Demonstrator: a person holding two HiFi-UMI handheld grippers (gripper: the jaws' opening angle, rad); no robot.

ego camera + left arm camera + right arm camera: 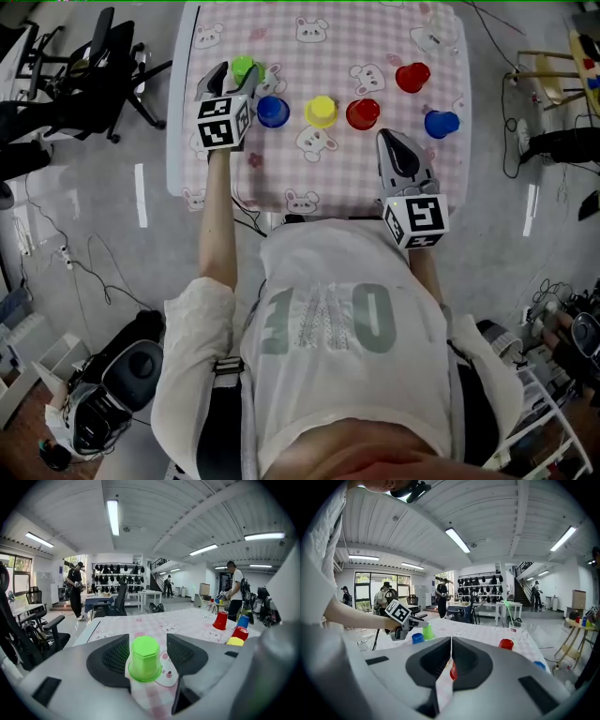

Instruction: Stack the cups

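Several upturned cups stand on the pink checked table point(309, 178). From left to right they are a green cup point(244, 66), a blue cup point(272, 111), a yellow cup point(321, 111) and a red cup point(363, 113). A second red cup point(412, 77) and a second blue cup point(441, 122) stand further right. My left gripper point(236, 77) is open, its jaws on either side of the green cup point(144, 659) with small gaps. My right gripper point(389, 139) hovers over the near edge, jaws shut point(451, 641) on nothing, and the red cup point(453, 672) shows just beyond them.
A clear glass point(441, 33) stands at the table's far right corner. Office chairs point(103, 56) and cables lie on the floor to the left. A wooden rack point(553, 75) stands on the right. People stand far off in the room behind.
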